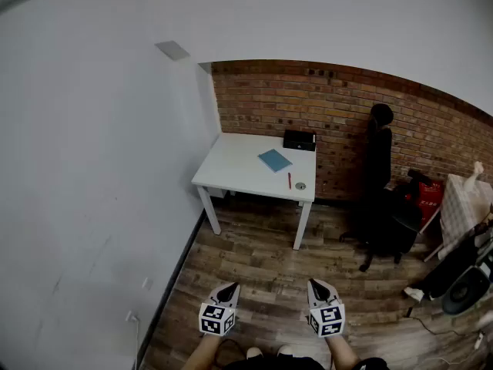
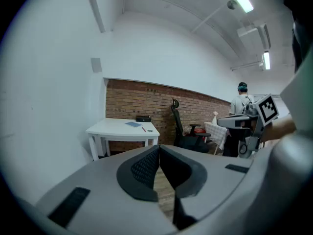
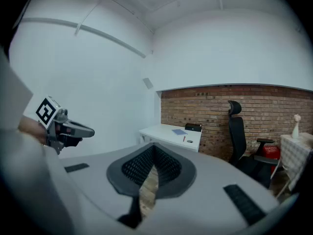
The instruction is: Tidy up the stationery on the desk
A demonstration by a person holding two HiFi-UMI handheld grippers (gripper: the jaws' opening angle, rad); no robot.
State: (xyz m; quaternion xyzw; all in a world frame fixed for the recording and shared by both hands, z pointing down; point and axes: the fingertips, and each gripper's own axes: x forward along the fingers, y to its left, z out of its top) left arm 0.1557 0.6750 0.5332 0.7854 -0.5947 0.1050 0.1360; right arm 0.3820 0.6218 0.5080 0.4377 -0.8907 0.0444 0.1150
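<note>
- The left gripper [image 1: 228, 287] and the right gripper [image 1: 319, 284] are held side by side low in the head view, over the wooden floor [image 1: 262, 268], each in one of the person's hands.
- Left gripper: its jaws are pressed together with nothing between them (its own view shows the dark pads meeting at the tips).
- Right gripper: its jaws are likewise pressed together and empty, with only a sliver of floor showing behind the closed tips.
- Both grippers are well apart from the white worktop [image 1: 239, 164], which stands in the corner where the plain white wall meets the brick wall [image 1: 339, 106].
- The stationery lies on the worktop's right half: a blue notebook [image 1: 275, 159] near the middle, a red pen [image 1: 290, 180] closer to the front edge, and a small round item [image 1: 300, 186] just beside the pen (too small to identify).
- A black box [image 1: 299, 139] sits at the worktop's back right corner, against the bricks.
- A black office chair [image 1: 381, 199] stands to the right of the worktop, near the brick wall.
- Further right is a small table with a checked cloth [image 1: 466, 203].
- In the left gripper view a person [image 2: 241, 102] stands in the distance.
</note>
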